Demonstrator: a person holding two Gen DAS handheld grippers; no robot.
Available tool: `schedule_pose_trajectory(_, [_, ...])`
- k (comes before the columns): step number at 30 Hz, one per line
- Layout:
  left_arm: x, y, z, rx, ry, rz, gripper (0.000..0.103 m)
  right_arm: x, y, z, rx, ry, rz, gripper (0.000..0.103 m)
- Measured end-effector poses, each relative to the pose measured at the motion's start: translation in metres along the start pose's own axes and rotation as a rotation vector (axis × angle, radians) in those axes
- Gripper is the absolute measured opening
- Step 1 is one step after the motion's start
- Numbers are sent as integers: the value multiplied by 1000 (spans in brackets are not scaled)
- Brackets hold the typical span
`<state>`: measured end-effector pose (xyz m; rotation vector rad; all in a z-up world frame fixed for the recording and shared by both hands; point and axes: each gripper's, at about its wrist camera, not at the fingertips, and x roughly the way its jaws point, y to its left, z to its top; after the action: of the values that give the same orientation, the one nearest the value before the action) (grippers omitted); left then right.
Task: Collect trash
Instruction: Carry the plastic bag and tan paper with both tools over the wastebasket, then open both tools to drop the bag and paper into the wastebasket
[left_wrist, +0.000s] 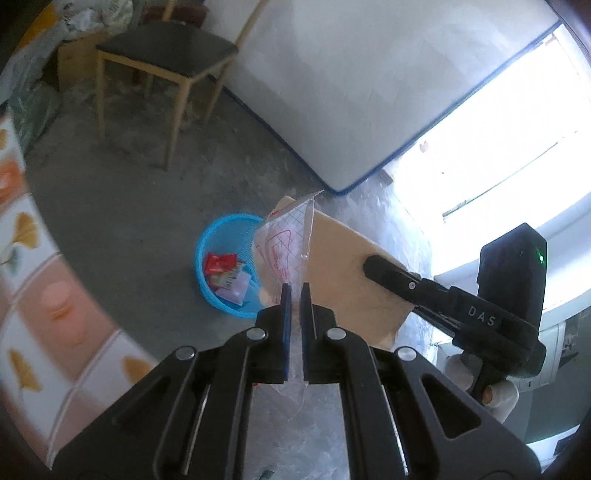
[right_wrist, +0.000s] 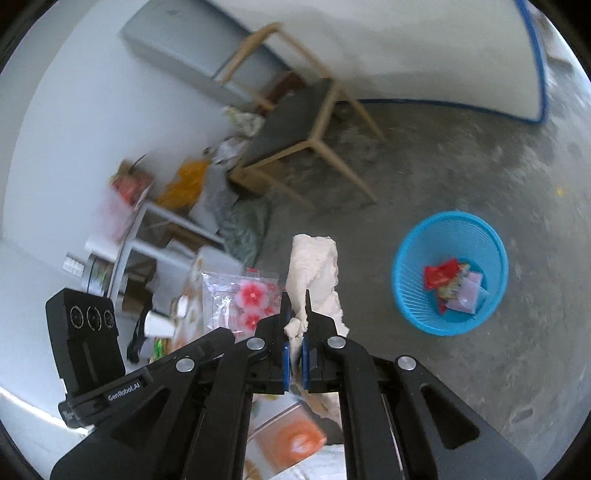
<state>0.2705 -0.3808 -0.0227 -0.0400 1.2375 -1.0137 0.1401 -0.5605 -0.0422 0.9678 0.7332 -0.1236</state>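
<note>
My left gripper (left_wrist: 295, 291) is shut on a clear plastic bag with red print (left_wrist: 282, 245), held in the air over the floor. My right gripper (right_wrist: 296, 299) is shut on a crumpled beige paper towel (right_wrist: 316, 269); in the left wrist view the right gripper (left_wrist: 373, 264) shows holding the same beige paper (left_wrist: 347, 280) right beside the bag. A blue mesh waste basket (left_wrist: 210, 243) stands on the concrete floor below, with red and pale wrappers (left_wrist: 225, 275) inside. It also shows in the right wrist view (right_wrist: 410, 291), to the right of the towel.
A wooden chair with a dark seat (left_wrist: 166, 50) stands on the floor near a white mattress (left_wrist: 369, 74) leaning on the wall. A table with a patterned cloth (left_wrist: 33, 288) is at the left, holding a flowered bag (right_wrist: 251, 295) and paper cup (right_wrist: 157, 325). Clutter lies by the wall.
</note>
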Motion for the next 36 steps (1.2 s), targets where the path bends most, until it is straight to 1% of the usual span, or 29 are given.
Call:
schedule_pose_trajectory(6, [71,-7,21,-4,81,-21,3,22,-63,15,141,-32,-6,5])
schedule_pose_trajectory(7, [78,-7,22,-6,90,-23,3,26,-74,17,168,-36,-5,5])
schedule_pose_trajectory(11, [119,-1,29,-26,133,-30,3,45,-110,25,243,-40,-15,5])
schedule_pose_trajectory(12, [131,2,31,-35,144,-33,3,49,-115,27,253,-40,-17,7])
schedule_pose_trajectory(14, [147,3,32,-35,156,-27,13,59,-130,35,275,-48,-25,8])
schedule_pose_trajectory(15, [160,5,33,-41,160,-10,23,64,-138,39,282,-49,-27,8])
schedule_pose_trajectory(16, [164,6,33,-47,158,4,34,69,-147,41,297,-57,-37,16])
schedule_pose_trajectory(17, [171,8,34,-54,147,19,37,72,-153,43,309,-62,-48,23])
schedule_pose_trajectory(18, [172,8,35,-56,142,22,38,77,-163,45,323,-66,-70,31])
schedule_pose_trajectory(20, [176,9,34,-61,150,25,42,82,-179,45,356,-81,-101,31])
schedule_pose_trajectory(22, [171,9,35,-63,141,19,43,85,-191,43,382,-86,-119,31])
schedule_pose_trajectory(27, [154,9,37,-46,97,24,43,80,-199,35,394,-99,-136,31])
schedule_pose_trajectory(32, [125,2,32,-2,55,29,43,64,-192,26,362,-111,-137,31])
schedule_pose_trajectory(36, [82,-12,21,38,-23,34,47,40,-167,18,281,-126,-129,32])
